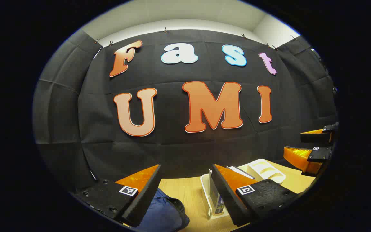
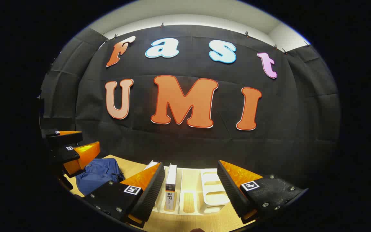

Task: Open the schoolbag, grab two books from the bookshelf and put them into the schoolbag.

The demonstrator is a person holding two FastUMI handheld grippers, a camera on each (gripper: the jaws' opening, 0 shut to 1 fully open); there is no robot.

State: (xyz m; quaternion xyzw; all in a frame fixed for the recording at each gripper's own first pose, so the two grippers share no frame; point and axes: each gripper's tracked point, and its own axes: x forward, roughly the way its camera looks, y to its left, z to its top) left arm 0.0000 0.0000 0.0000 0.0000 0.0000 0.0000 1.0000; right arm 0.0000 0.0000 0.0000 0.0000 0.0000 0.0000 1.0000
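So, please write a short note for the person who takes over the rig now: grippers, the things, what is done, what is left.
Left gripper: open, holds nothing, raised over the wooden table.
Right gripper: open, holds nothing, in front of the white slotted bookshelf.
Blue fabric schoolbag: lies on the table, left of the shelf; whether its zip is open, I cannot tell.
White-spined upright book stands in the shelf.
Done: no book taken. Left: open bag, move two books.
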